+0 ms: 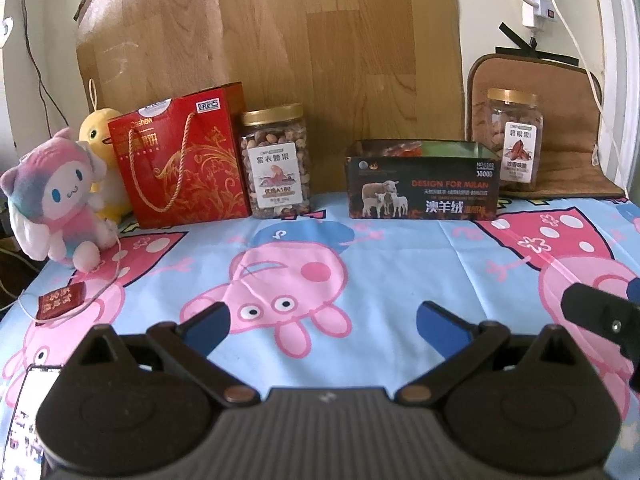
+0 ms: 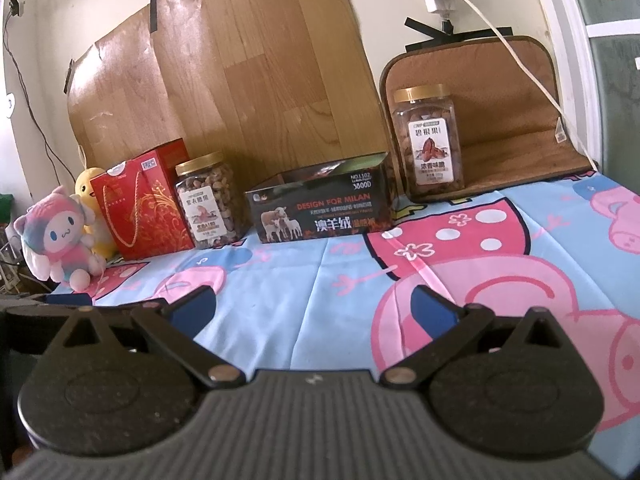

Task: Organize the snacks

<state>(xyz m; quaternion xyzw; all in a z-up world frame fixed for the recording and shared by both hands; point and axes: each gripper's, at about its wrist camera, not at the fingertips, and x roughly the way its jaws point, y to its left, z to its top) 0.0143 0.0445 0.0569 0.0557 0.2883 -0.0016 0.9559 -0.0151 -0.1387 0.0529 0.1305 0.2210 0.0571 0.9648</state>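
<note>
Cartoon-pig bedsheet in pale blue and pink (image 1: 360, 248) covers the whole work surface, with a wood-grain board (image 1: 280, 40) taped to the cream wall behind it. Along the back edge we have the line-up: a red paper gift bag with gold cord handles (image 1: 184, 160), and just beside it a clear square jar of mixed nuts with a gold lid (image 1: 276, 160). Then a gap, then a dark open-topped cardboard box printed with sheep (image 1: 424, 184), and behind its right corner a second clear gold-lidded jar of pecans (image 1: 516, 136), standing on a brown padded mat (image 1: 568, 120).

That box looks like the collecting bin; something orange shows over its rim, though I cannot tell what. The two jars stand upright either side of it, well apart, likely waiting to be gathered.

Both tools hover low over the sheet, near the front. The left gripper (image 1: 322, 322) has its blue-padded jaws spread wide, nothing between them. The right gripper (image 2: 312, 306) is likewise spread and empty, pointed toward the box.

On the far left sit a pink-and-blue plush doll (image 1: 60, 200) and a yellow plush duck (image 1: 100, 136), half hidden behind the bag. A small red packet (image 1: 62, 300) lies by a thin white cord; its print is too small to read. A white object at the left view's bottom corner is cut off.
</note>
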